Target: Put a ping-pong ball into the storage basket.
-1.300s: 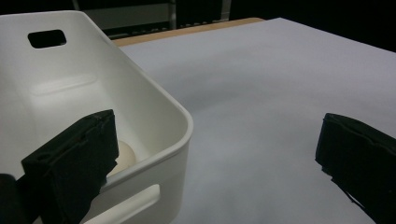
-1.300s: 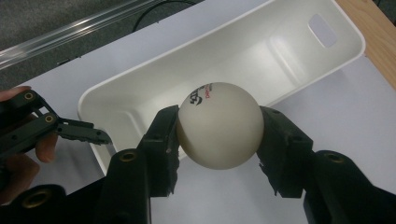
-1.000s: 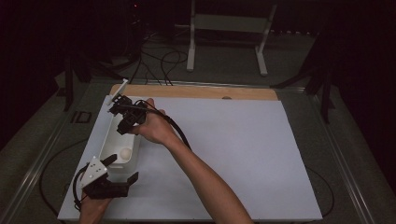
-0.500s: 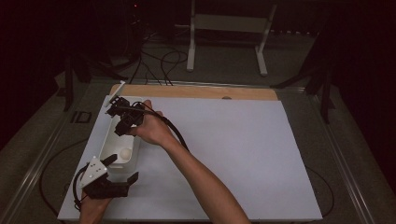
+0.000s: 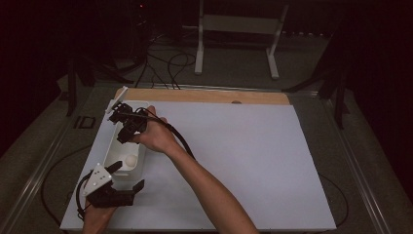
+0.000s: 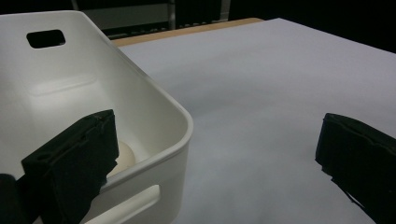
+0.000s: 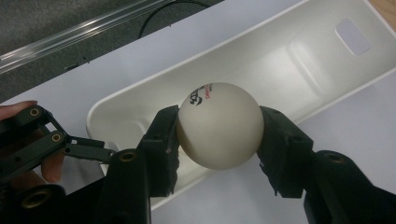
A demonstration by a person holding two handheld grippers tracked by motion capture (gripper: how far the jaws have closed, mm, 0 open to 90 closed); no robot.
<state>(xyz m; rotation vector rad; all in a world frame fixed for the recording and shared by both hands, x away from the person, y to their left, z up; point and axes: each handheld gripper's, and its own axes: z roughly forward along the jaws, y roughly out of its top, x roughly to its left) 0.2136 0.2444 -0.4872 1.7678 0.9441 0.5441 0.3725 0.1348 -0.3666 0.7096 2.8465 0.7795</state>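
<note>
White and near weightless, the ball [image 7: 219,125] sits pinched across its middle between the right tool's [image 7: 218,135] pads, above the white bin [image 7: 299,60] at the table's [image 5: 243,146] left side. It looks stiff but thin-shelled and slick, so I'd judge a grip across its widest part safest. The left tool [image 6: 219,154] stands wide, straddling the bin's near corner, pressing nothing. A second ball [image 6: 123,156] lies half hidden behind its jaw. Print on the held ball is too blurred to read.

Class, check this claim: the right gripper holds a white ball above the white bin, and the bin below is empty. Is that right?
Not quite. The right gripper does hold a white ball above the white bin, but the bin is not empty: the high view shows another ball lying in it.
</note>
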